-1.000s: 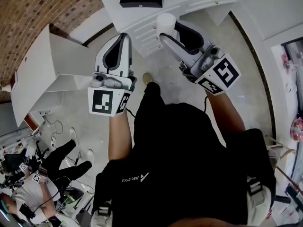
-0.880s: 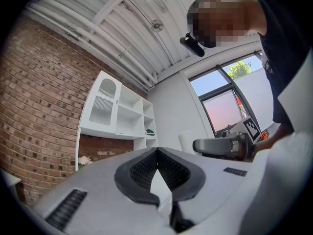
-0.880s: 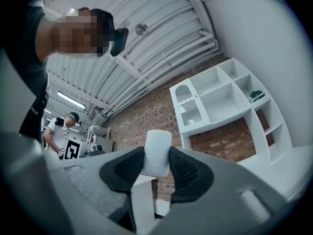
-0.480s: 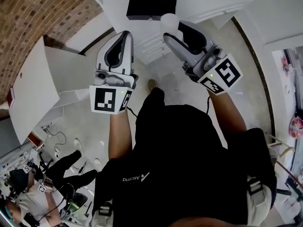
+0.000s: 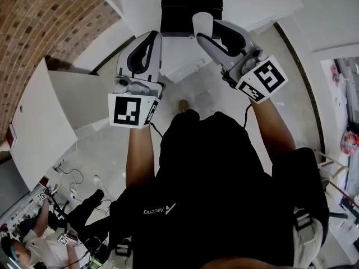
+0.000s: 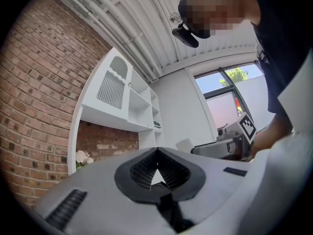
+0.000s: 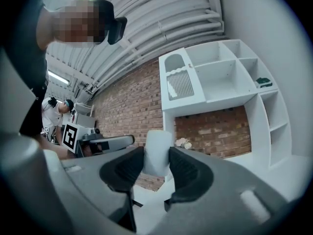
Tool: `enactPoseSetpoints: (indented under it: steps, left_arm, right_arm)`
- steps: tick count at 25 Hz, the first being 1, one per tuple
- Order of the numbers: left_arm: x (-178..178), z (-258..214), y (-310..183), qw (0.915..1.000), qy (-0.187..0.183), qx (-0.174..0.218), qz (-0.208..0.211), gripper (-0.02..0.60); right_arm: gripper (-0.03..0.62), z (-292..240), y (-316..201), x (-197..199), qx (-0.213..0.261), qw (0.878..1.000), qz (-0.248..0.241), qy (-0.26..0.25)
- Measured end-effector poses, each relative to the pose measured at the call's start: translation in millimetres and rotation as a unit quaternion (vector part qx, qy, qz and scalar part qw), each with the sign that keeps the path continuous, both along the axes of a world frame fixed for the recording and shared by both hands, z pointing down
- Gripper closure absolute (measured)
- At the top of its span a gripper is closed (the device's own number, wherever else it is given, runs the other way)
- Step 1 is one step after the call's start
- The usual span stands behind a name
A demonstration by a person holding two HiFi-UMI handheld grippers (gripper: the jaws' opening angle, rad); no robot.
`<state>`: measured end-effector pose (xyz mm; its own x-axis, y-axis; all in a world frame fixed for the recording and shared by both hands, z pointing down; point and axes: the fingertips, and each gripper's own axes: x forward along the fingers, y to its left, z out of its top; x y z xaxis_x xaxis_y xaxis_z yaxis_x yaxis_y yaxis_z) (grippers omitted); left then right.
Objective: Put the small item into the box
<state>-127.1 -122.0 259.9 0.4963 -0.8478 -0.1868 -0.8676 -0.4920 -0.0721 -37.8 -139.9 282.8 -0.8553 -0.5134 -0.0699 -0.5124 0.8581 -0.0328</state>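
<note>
Small item [image 7: 159,140], a plain white cylinder, sits gripped in right claw [image 7: 156,155]; left claw [image 6: 157,151] closed.

1. Black short-sleeved shirt [image 5: 207,167] fills the middle, with white lettering [image 5: 159,210] and a small slanted mark across the chest.
2. Left gripper [image 5: 152,37]: smooth white-grey shell, black lining inside, silvery knobs near the base.
3. Its marker cube [image 5: 132,110] — white faces, bold black square patterns.
4. Right gripper [image 5: 206,29]: same pale shell and black padding, and its cube [image 5: 263,80] carries a blocky black pattern too.
5. A thin black cable [image 5: 245,115] runs from the right cube to the shirt.
6. Up close, the left pads [image 6: 139,173] are black and finely ribbed — a dark slotted grille marks the shell.
7. A tan shoe toe [image 5: 183,103] peeks out past the shirt.
</note>
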Motion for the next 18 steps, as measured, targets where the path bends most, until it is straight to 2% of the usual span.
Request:
enactPoseSetpoints:
  steps: [10, 14, 18]
  left_arm:
    - [-23, 18, -54, 0.9997, 0.010, -0.019, 0.007, 0.583]
    - [-28, 26, -70, 0.9995, 0.010, -0.029, -0.002, 0.583]
    - [-32, 36, -83, 0.9991, 0.010, -0.039, -0.009, 0.583]
  right_arm:
    - [0.428, 52, -63, -40, -0.043, 0.994, -0.004, 0.099]
    - [0.428, 84, -90, -45, -0.081, 0.985, -0.001, 0.152]
    - [0.427, 121, -113, -48, -0.126, 0.970, -0.004, 0.207]
